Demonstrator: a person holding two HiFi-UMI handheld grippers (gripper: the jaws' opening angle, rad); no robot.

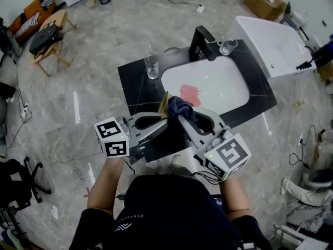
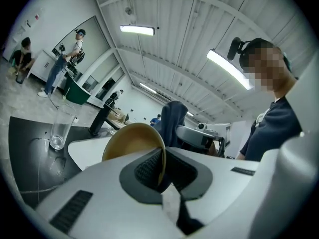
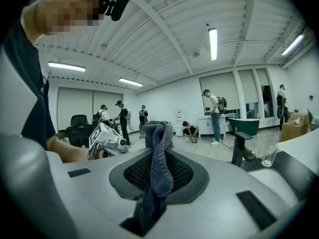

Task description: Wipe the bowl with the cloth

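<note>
Above the countertop's (image 1: 136, 90) near edge, the left gripper (image 2: 160, 174) is clamped on the rim of a tan bowl (image 2: 130, 144), held up on edge with its hollow apparently turned toward the other tool. Close on its right, the right gripper (image 3: 158, 177) pinches a dark blue cloth (image 3: 159, 146), its bunched end standing free. To wipe well, hold the bowl steady, press that bunch into the hollow and sweep round, then re-grip so the pinched stretch of rim gets wiped too
</note>
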